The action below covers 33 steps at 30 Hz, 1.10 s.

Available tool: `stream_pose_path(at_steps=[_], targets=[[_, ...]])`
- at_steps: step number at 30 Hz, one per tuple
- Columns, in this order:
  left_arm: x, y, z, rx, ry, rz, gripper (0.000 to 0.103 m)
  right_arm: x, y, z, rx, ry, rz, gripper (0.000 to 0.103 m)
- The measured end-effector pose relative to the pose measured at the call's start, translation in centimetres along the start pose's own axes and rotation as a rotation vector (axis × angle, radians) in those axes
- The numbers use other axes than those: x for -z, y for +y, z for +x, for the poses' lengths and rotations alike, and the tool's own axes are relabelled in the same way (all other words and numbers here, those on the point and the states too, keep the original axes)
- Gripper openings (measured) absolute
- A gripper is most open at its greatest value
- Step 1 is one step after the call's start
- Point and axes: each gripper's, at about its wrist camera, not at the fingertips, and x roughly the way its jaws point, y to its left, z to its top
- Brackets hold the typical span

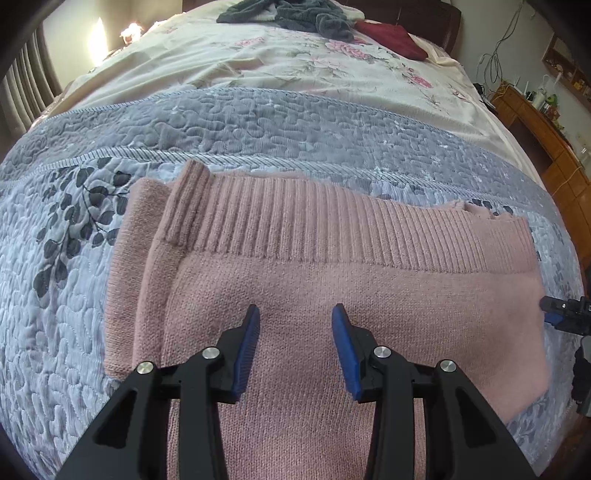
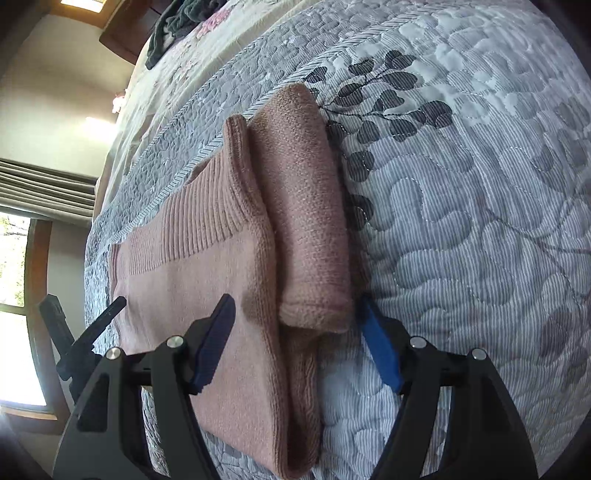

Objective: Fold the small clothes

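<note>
Knitted pink wool fills most of both views: one sweater (image 1: pixel 332 295), partly folded, lies flat on the quilted grey bedspread (image 1: pixel 55 332) directly under and ahead of both claws. The left claw (image 1: pixel 295 321) hangs over the middle of the body panel, jaws wide apart and holding nothing. The right claw (image 2: pixel 295 314) is also spread wide and empty, straddling the cuff end of the sleeve (image 2: pixel 306 221) that lies folded along the sweater's edge, one finger over the body panel, the other over bare bedspread.

Risks, as I judge them: the thick knit could bunch, so a claw that closes here may pinch only the top layer and drag the folded sleeve out of line. The soft bed gives beneath, so a deep push could catch the bedspread along with the wool. A lift from one side alone would likely skew the next fold.

Count, largest first: one bed, one bedspread, one pink sweater, one dark grey heap of clothes (image 1: pixel 288 16) far ahead of the left claw, one dark red cloth (image 1: pixel 395 40) beside it, two claws.
</note>
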Motion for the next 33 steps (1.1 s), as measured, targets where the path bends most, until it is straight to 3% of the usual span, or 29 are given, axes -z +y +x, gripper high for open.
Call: stream_pose_path(at_steps=[4, 8, 10, 12, 16, 21, 33], targets=[[0.1, 0.2, 0.6, 0.001, 0.000, 0.008, 0.041, -0.6, -0.1, 0.4, -0.006, -0.020, 0.003, 0.058], [0.2, 0.2, 0.9, 0.004, 0.002, 0.013, 0.041, -1.1, -0.5, 0.7, -0.010, -0.034, 0.008, 0.041], [0.2, 0.3, 1.0, 0.006, 0.001, 0.010, 0.041, -1.1, -0.6, 0.7, -0.019, -0.037, -0.001, 0.026], [0.3, 0.3, 1.2, 0.007, 0.000, 0.005, 0.041, -0.9, -0.4, 0.7, -0.023, -0.043, -0.008, 0.020], [0.3, 0.4, 1.4, 0.011, 0.001, -0.008, 0.042, -0.9, 0.3, 0.5, -0.011, -0.049, -0.012, 0.016], [0.1, 0.8, 0.3, 0.047, 0.003, -0.038, 0.042, -1.0, 1.4, -1.1, -0.066, -0.051, -0.008, 0.014], [0.5, 1.1, -3.8, 0.147, -0.044, -0.038, 0.042, -1.0, 12.7, -1.8, -0.091, -0.023, -0.229, 0.014]])
